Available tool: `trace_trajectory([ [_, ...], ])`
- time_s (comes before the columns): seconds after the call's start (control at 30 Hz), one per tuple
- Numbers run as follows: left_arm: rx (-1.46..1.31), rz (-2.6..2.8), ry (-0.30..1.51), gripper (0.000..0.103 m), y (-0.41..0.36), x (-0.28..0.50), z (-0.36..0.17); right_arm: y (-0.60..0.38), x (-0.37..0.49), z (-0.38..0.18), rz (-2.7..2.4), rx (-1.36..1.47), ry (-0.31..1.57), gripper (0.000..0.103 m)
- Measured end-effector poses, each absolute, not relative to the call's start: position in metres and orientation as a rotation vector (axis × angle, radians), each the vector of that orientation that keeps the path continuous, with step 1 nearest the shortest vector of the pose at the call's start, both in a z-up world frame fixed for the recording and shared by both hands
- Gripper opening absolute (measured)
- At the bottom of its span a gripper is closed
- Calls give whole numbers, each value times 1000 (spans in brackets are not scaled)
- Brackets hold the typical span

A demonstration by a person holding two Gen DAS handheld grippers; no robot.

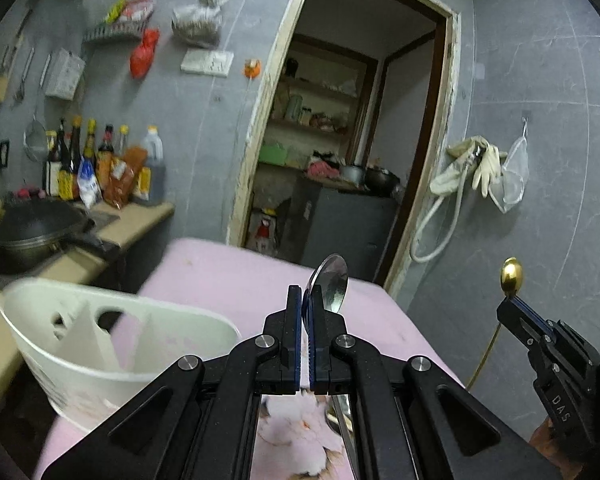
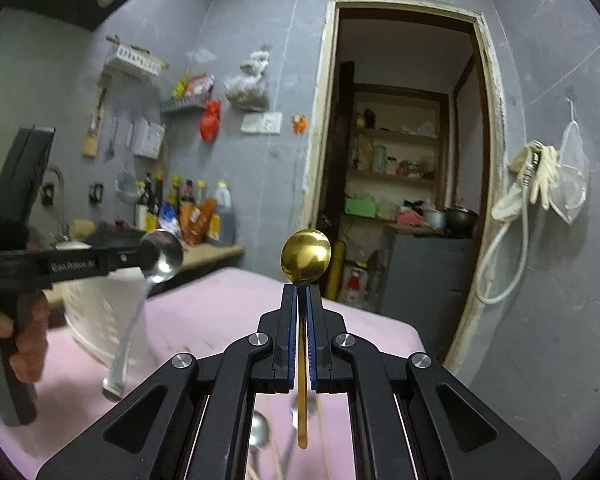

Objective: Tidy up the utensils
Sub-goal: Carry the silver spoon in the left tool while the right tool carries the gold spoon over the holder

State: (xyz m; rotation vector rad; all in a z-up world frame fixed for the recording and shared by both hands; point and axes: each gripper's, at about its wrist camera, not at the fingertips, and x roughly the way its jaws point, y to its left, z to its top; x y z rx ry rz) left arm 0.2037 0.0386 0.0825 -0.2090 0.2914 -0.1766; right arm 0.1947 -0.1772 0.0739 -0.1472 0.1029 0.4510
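A: What's the left gripper [image 1: 308,300] got?

B: A silver spoon [image 1: 331,280]. The jaws are pinched on its neck, so the bowl stands up past the fingertips and the handle hangs down beneath the gripper. In the right wrist view you see that same spoon from the side, handle slanting down over the pink cloth [image 2: 204,320].

A: And the right gripper [image 2: 302,292]?

B: Same story with a gold spoon [image 2: 306,256]. Jaws pressed on the neck, round bowl upright above the tips, handle dropping straight down between the fingers and out below them. From the left wrist view the gold bowl shows off to the right, in front of the grey tiled wall.

A: Both spoons off the table [image 1: 236,276], then?

B: Yes, both are held in the air above it. The table has that pink cloth with a flower print.

A: Where's the holder?

B: A white basket [image 1: 60,356] with cut-out handles sits on the cloth, to the left of the left gripper. Something white and pointed stands up inside it; I can't tell what.

A: Anything left lying down?

B: Under the right gripper, at least one more silver spoon [image 2: 260,428] lies on the cloth, partly hidden by the gripper's frame. There are blurred thin shapes beside it that I can't identify.

A: Hands?

B: Fingers of the left hand [image 2: 28,340] wrap the left gripper's grip.
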Motion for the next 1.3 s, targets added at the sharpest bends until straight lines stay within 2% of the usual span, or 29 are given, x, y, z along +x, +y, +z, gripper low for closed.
trace_trajectory([
  [0.3, -166, -70, 174, 1, 79, 185, 118, -129, 200, 111, 580, -91, 47, 2],
  [0.7, -261, 124, 64, 1, 190, 171, 141, -50, 226, 139, 785, 39, 29, 2],
  [0.97, -251, 268, 46, 1, 228, 181, 113, -9, 244, 111, 808, 18, 69, 2],
  [1.3, -235, 309, 48, 1, 224, 200, 69, 5, 258, 69, 795, -21, 155, 3],
])
